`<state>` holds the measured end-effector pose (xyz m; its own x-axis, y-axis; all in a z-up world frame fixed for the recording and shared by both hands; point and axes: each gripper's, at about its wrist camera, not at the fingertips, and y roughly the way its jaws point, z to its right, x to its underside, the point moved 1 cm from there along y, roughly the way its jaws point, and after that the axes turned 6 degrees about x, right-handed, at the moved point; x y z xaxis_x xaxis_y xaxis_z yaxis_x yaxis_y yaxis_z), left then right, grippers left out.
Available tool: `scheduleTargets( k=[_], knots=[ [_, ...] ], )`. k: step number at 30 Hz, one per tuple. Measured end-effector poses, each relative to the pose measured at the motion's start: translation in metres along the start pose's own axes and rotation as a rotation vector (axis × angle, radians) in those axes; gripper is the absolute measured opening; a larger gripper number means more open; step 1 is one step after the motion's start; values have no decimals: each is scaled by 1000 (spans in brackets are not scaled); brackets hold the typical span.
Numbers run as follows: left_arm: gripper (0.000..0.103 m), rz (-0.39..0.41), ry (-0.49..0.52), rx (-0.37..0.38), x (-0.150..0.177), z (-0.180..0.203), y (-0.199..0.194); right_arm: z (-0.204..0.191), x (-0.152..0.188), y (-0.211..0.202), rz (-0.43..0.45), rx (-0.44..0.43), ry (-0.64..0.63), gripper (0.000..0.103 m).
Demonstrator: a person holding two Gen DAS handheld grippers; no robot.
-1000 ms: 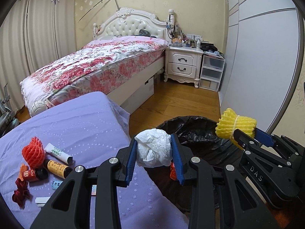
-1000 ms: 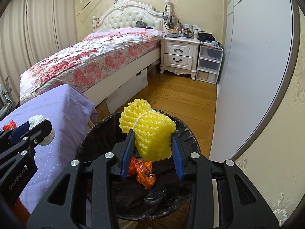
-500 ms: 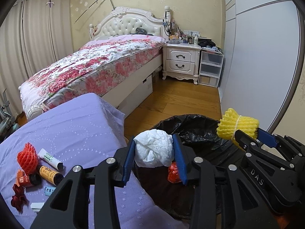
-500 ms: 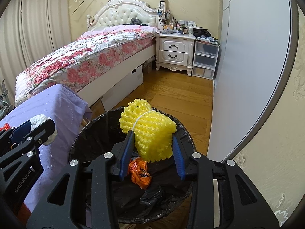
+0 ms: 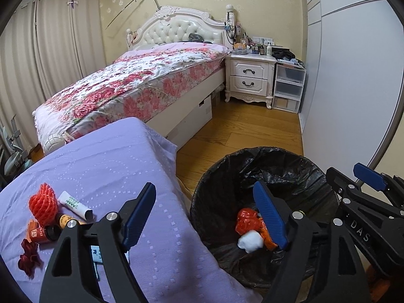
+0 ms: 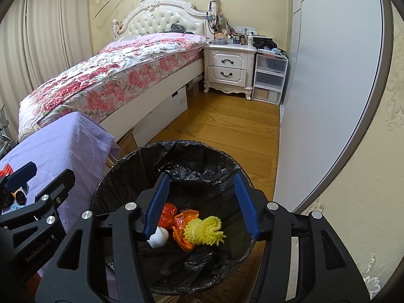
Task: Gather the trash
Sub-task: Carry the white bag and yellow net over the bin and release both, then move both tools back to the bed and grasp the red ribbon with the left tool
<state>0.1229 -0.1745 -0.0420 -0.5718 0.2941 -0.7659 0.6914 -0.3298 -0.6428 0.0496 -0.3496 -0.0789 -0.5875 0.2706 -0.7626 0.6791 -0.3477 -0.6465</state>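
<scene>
A bin lined with a black bag (image 5: 285,161) (image 6: 192,149) stands on the floor beside the purple-covered table (image 5: 101,166). Inside it lie a white paper wad (image 5: 250,242) (image 6: 159,237), a yellow foam net (image 6: 204,230) and orange wrappers (image 5: 247,221) (image 6: 183,221). My left gripper (image 5: 205,209) hangs over the bin's left rim, jaws opening, nothing between them. My right gripper (image 6: 200,198) hovers above the bin, jaws opening and empty. On the table remain a red foam net (image 5: 43,205), a white tube (image 5: 75,203), small bottles (image 5: 44,232) and a dark red scrap (image 5: 28,257).
A bed with a floral cover (image 5: 131,80) stands behind the table. A white nightstand (image 5: 250,78) and plastic drawers (image 5: 287,88) are at the far wall. A grey wardrobe door (image 5: 353,75) runs along the right. Wooden floor (image 5: 240,131) lies between.
Both grippers opened. The white wad dropped from the left one and the yellow foam net from the right one; both now lie in the bin.
</scene>
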Motion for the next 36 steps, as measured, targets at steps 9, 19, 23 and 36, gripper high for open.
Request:
scheduleTargets(
  k=[9,19,23,36],
  knots=[
    [78,14,-42,-36,6,-27,-21,-11,0,-9,3,-21,-25,58],
    [78,6,-126,-149,31,-91,-53,-57,2,-26,7,-109,-89,59],
    [78,-4,-164,-201,46,-118,-65,-84,5,-34,7,-158,-127,59],
    [78,-30,-295,-337,87,-193,-102,-167,23,-63,8,-285,-278,59]
  ],
)
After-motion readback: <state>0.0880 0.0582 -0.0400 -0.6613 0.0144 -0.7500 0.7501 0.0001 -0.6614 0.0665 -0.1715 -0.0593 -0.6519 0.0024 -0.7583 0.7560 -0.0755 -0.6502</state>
